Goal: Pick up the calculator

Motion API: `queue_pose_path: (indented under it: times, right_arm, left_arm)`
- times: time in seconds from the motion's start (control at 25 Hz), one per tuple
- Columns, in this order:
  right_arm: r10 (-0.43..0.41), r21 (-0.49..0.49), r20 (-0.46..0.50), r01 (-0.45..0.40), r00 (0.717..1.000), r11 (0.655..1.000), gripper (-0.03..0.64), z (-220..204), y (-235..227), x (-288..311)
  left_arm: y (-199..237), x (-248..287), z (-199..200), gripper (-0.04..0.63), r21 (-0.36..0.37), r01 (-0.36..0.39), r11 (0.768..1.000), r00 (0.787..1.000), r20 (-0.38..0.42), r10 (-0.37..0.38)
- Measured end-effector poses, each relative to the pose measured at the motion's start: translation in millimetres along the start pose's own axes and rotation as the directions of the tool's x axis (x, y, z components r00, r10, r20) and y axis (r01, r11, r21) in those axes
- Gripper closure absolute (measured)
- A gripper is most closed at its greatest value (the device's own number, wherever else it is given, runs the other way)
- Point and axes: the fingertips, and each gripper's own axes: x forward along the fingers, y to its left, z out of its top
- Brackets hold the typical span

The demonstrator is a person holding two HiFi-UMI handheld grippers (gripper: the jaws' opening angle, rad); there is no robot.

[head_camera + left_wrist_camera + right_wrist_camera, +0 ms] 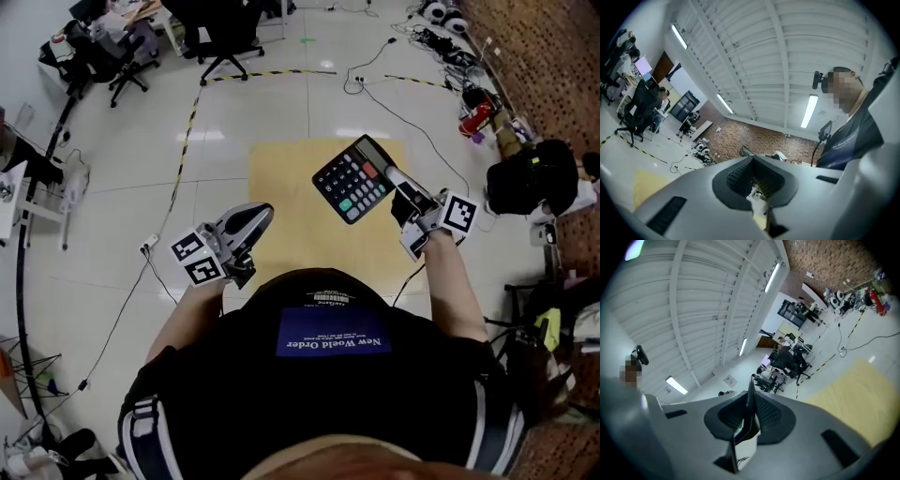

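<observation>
The black calculator [354, 178] with grey, red and green keys is lifted above the floor, keys towards me. My right gripper [397, 185] is shut on its right edge. In the right gripper view the calculator [750, 401] shows edge-on as a thin dark slab pressed between the pads, and that gripper [749, 414] points level across the room. My left gripper [259, 215] hangs lower left of the calculator, apart from it. Its jaws are shut with nothing between them, as the left gripper view [753, 180] also shows.
A yellow mat [286, 202] lies on the white tiled floor below the grippers. Black office chairs [223, 36] stand at the back. Cables and a red extinguisher [476, 116] lie along the brick wall at right, with a black bag [531, 174] nearby.
</observation>
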Motion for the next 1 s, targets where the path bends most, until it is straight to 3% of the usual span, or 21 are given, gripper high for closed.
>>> queue_pose_path:
  times: [0.28, 1.0]
  right_arm:
    - [0.011, -0.009, 0.058, -0.011, 0.998, 1.000, 0.582, 7, 11, -30]
    - [0.007, -0.020, 0.033, -0.007, 0.999, 1.000, 0.581, -3, 12, -22]
  left_arm:
    - [-18, 9, 8, 0.589, 0.018, 0.017, 1.000, 1.000, 0.023, -0.018]
    - [-32, -2, 10, 0.589, 0.018, -0.008, 1.000, 0.999, 0.040, 0.007]
